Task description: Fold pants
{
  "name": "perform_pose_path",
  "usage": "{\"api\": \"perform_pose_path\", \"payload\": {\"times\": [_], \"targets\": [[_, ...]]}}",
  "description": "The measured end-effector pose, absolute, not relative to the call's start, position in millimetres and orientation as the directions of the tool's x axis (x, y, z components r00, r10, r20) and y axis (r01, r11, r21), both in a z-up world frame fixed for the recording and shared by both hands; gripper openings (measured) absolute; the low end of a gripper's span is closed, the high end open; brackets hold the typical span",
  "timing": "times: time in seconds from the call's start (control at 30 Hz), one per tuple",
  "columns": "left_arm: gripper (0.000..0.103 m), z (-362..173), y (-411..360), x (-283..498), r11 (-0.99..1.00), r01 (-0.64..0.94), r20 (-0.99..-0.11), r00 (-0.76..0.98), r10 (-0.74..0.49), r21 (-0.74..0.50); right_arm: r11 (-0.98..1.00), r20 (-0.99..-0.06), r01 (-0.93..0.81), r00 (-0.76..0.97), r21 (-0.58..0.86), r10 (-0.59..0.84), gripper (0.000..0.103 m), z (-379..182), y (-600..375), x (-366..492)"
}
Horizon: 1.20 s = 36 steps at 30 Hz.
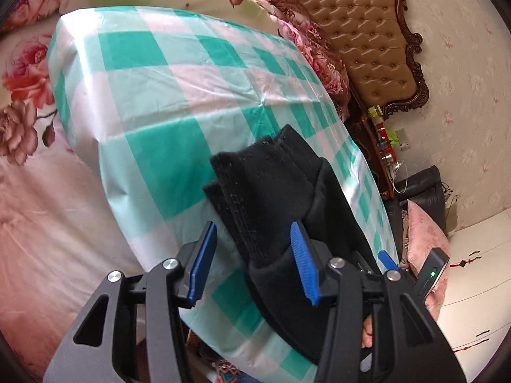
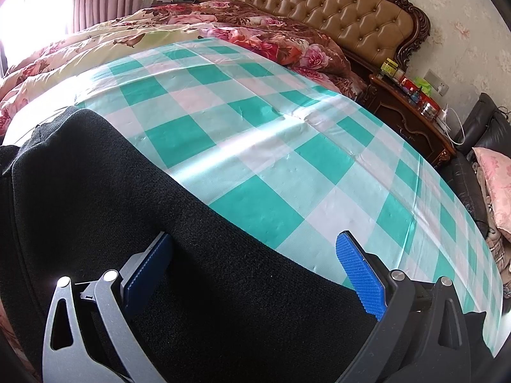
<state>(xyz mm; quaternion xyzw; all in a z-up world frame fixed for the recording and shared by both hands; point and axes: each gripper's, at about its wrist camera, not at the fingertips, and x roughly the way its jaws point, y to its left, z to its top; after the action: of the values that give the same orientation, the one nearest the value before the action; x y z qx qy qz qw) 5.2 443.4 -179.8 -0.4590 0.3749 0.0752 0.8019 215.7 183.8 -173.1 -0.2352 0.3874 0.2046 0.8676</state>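
Note:
Black pants (image 1: 281, 198) lie on a green-and-white checked cloth (image 1: 166, 95) spread over the bed. In the left wrist view my left gripper (image 1: 252, 261) is open, its blue pads either side of the ribbed cuff end of the pants, which looks folded over. The other gripper's blue pad (image 1: 388, 260) shows behind at the right. In the right wrist view the pants (image 2: 127, 217) fill the lower left, and my right gripper (image 2: 255, 274) is wide open over their edge, holding nothing. The checked cloth (image 2: 287, 159) stretches beyond.
A floral quilt (image 2: 223, 28) is bunched at the head of the bed before a tufted tan headboard (image 2: 319, 3). A dark wooden nightstand (image 2: 412, 115) with small items stands at the right, next to a black sofa with a pink pillow (image 2: 495, 188).

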Motion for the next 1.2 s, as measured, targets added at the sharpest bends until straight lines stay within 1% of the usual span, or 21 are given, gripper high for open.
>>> {"api": "perform_pose_path", "payload": {"times": [0.23, 0.3, 0.33, 0.37, 0.43, 0.57, 0.67, 0.77, 0.83, 0.87, 0.93, 0.97, 1.03, 1.1, 1.17, 1.2], "targets": [[0.048, -182, 439, 22, 0.566, -0.469, -0.671, 0.710, -0.215, -0.678, 0.805, -0.767, -0.536, 0.618, -0.252, 0.171, 0.097, -173, 185, 216], [0.046, -183, 440, 26, 0.566, -0.465, -0.666, 0.715, -0.213, -0.680, 0.805, -0.767, -0.536, 0.619, -0.254, 0.171, 0.097, -173, 185, 216], [0.043, -183, 442, 25, 0.559, -0.467, -0.663, 0.718, -0.211, -0.685, 0.805, -0.766, -0.536, 0.619, -0.254, 0.171, 0.097, -173, 185, 216], [0.035, -185, 444, 26, 0.550, -0.470, -0.659, 0.722, -0.211, -0.690, 0.805, -0.767, -0.536, 0.619, -0.253, 0.171, 0.097, -173, 185, 216], [0.022, -189, 447, 26, 0.542, -0.478, -0.662, 0.721, -0.208, -0.691, 0.805, -0.767, -0.536, 0.618, -0.252, 0.172, 0.097, -173, 185, 216], [0.015, -195, 453, 24, 0.513, -0.446, -0.620, 0.749, -0.235, -0.733, 0.805, -0.767, -0.537, 0.619, -0.254, 0.171, 0.097, -173, 185, 216], [0.013, -184, 450, 21, 0.545, -0.420, -0.605, 0.767, -0.215, -0.726, 0.806, -0.767, -0.537, 0.617, -0.250, 0.174, 0.097, -172, 184, 216], [0.012, -159, 436, 17, 0.640, -0.385, -0.607, 0.778, -0.162, -0.665, 0.820, -0.731, -0.515, 0.656, -0.252, 0.187, 0.097, -162, 182, 210], [0.011, -140, 422, 16, 0.712, -0.365, -0.612, 0.782, -0.115, -0.600, 0.822, -0.718, -0.537, 0.647, -0.190, 0.257, 0.097, -152, 181, 206], [0.011, -129, 412, 15, 0.751, -0.354, -0.615, 0.784, -0.087, -0.557, 0.814, -0.725, -0.547, 0.639, -0.193, 0.258, 0.097, -153, 185, 206], [0.011, -114, 397, 16, 0.799, -0.338, -0.618, 0.784, -0.053, -0.497, 0.777, -0.763, -0.568, 0.619, -0.273, 0.184, 0.096, -168, 199, 210], [0.011, -108, 389, 17, 0.820, -0.330, -0.620, 0.784, -0.038, -0.468, 0.768, -0.775, -0.579, 0.606, -0.274, 0.180, 0.096, -174, 201, 212], [0.011, -93, 372, 21, 0.859, -0.326, -0.631, 0.776, 0.004, -0.396, 0.803, -0.773, -0.556, 0.600, -0.217, 0.207, 0.096, -162, 191, 215], [0.011, -81, 353, 24, 0.894, -0.315, -0.636, 0.770, 0.045, -0.318, 0.829, -0.761, -0.551, 0.575, -0.091, 0.299, 0.096, -143, 176, 214], [0.011, -73, 334, 30, 0.921, -0.298, -0.641, 0.764, 0.072, -0.252, 0.820, -0.779, -0.570, 0.494, 0.045, 0.386, 0.096, -132, 166, 217], [0.011, -70, 326, 33, 0.930, -0.290, -0.642, 0.762, 0.082, -0.226, 0.803, -0.788, -0.576, 0.419, 0.154, 0.452, 0.096, -128, 160, 221]]}}
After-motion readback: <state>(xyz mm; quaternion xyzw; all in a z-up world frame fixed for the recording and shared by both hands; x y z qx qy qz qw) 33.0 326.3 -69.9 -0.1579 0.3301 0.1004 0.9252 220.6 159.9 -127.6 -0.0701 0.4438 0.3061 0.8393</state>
